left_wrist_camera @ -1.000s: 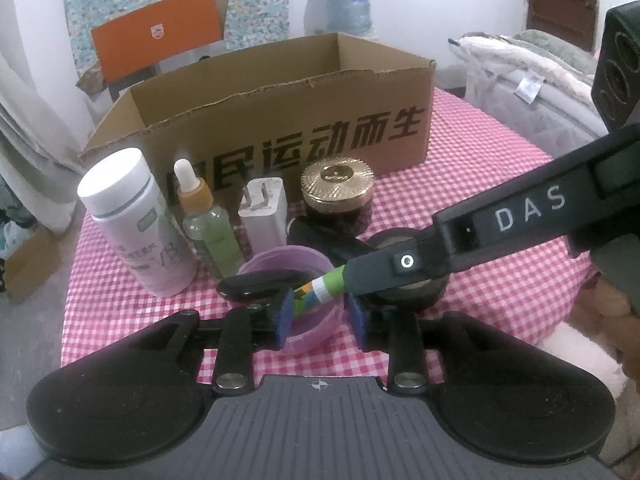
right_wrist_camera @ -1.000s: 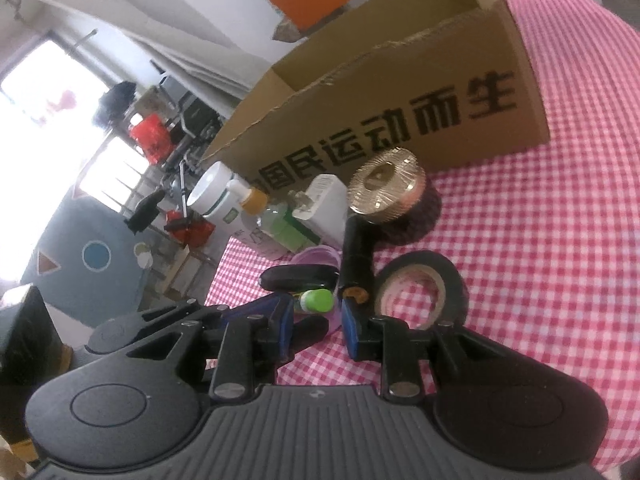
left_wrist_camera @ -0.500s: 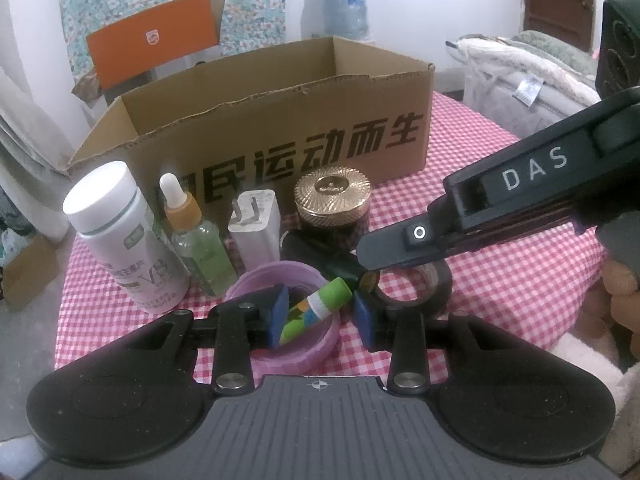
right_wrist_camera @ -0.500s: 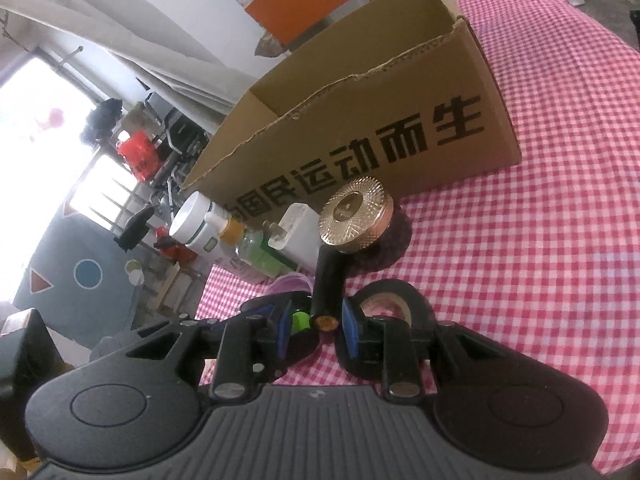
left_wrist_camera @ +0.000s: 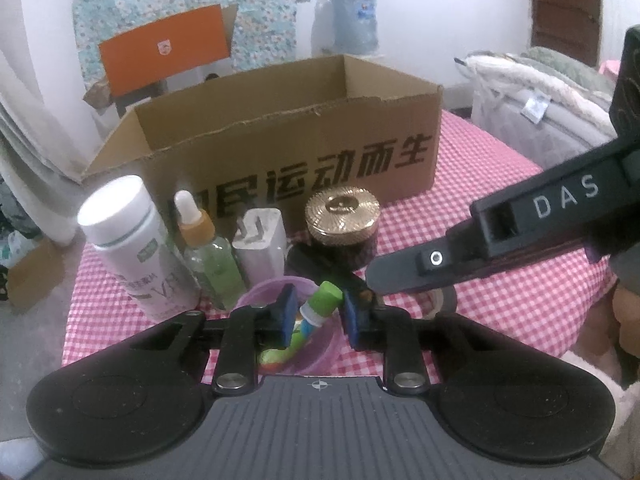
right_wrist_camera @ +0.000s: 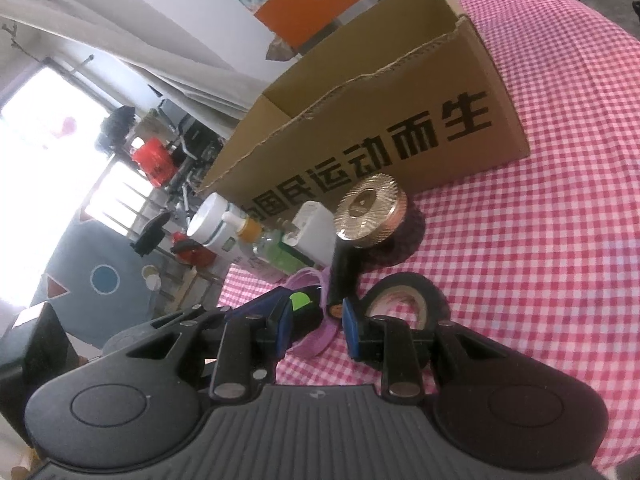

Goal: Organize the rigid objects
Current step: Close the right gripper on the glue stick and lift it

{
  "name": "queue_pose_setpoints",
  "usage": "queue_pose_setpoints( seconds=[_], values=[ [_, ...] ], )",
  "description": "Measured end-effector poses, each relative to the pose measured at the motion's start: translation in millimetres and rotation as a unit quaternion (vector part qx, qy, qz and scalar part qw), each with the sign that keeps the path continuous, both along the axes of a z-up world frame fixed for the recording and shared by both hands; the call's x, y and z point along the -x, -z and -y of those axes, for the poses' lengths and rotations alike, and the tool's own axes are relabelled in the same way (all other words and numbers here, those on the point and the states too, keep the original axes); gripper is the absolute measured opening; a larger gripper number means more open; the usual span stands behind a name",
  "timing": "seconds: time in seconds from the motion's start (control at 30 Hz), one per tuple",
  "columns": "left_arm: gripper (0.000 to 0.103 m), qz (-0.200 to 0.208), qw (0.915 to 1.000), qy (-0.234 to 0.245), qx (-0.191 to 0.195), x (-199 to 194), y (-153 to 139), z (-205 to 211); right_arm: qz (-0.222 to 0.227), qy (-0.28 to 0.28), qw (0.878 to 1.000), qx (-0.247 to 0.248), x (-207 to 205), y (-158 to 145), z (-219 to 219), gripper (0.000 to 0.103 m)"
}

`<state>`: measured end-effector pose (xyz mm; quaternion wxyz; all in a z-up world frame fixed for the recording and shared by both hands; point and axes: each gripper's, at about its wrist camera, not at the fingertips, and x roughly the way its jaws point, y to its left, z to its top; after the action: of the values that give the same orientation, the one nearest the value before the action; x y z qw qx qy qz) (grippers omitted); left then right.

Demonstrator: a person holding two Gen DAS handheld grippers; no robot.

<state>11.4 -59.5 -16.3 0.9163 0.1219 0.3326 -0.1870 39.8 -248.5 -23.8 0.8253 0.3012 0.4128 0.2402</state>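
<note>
The green-capped tube (left_wrist_camera: 318,314) is slim, with a bright green cap, a white band under it and a colourful printed body. It leans in the purple bowl (left_wrist_camera: 326,354), its long axis tilted: the cap end is up and points away toward the upper right, and the bottom end is down in the bowl toward the lower left. The left gripper (left_wrist_camera: 316,316) reaches over the bowl's near rim with the tube between its blue pads. Its jaws have just been closing, and whether the pads press on the tube I cannot tell.

The right gripper (right_wrist_camera: 316,322) has its jaws narrowly apart around the near end of a black stick-like thing (right_wrist_camera: 342,276), which lies on the checked tabletop (right_wrist_camera: 540,260) and points away toward the gold-lidded jar (right_wrist_camera: 370,212). Whether its pads grip the stick I cannot tell. A roll of black tape (right_wrist_camera: 404,300) sits just right of it, and the cardboard box (right_wrist_camera: 380,120) stands behind the row of containers.
</note>
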Motion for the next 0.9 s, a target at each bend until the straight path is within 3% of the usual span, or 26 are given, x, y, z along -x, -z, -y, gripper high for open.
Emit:
queue_pose_setpoints(
  seconds=[0.43, 0.9],
  values=[
    [0.019, 0.005, 0.9984, -0.045, 0.035, 3.5, -6.0, -23.4, 0.04, -0.038, 0.998, -0.001, -11.1, -17.0, -40.3, 0.029],
    [0.019, -0.012, 0.9982, -0.043, 0.04, -0.4, 5.4, -29.6, 0.061, -0.074, 0.993, 0.064, -17.7, -16.2, -71.6, 0.029]
  ],
)
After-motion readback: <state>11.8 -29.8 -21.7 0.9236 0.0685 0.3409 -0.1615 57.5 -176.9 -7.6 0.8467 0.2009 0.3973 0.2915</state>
